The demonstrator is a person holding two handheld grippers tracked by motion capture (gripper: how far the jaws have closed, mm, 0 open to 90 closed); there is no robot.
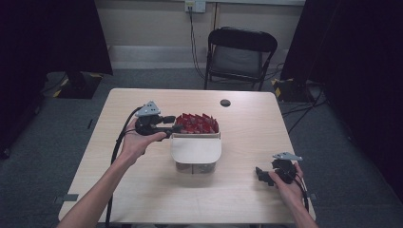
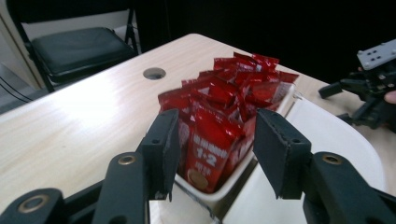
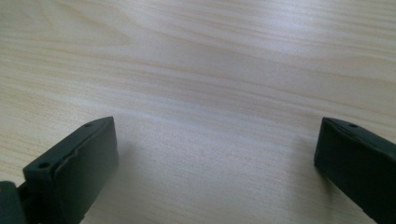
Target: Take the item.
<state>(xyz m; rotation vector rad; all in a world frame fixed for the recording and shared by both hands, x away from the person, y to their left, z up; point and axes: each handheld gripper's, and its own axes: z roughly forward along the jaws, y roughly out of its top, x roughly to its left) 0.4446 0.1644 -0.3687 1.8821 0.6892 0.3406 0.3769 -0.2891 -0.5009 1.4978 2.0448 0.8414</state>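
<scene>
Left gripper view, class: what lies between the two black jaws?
A red sachet marked 1+2, upright at the near end of the white tray, stands between the open left gripper jaws, untouched.

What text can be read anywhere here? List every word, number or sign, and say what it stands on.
"1+2": white print on the front red packet in the white container, between the open jaws of the left hand-held gripper.
Smaller white print above it on that packet: too blurred to read.
The other red packets: print too small to read.
Wall socket: no readable marking.
</scene>
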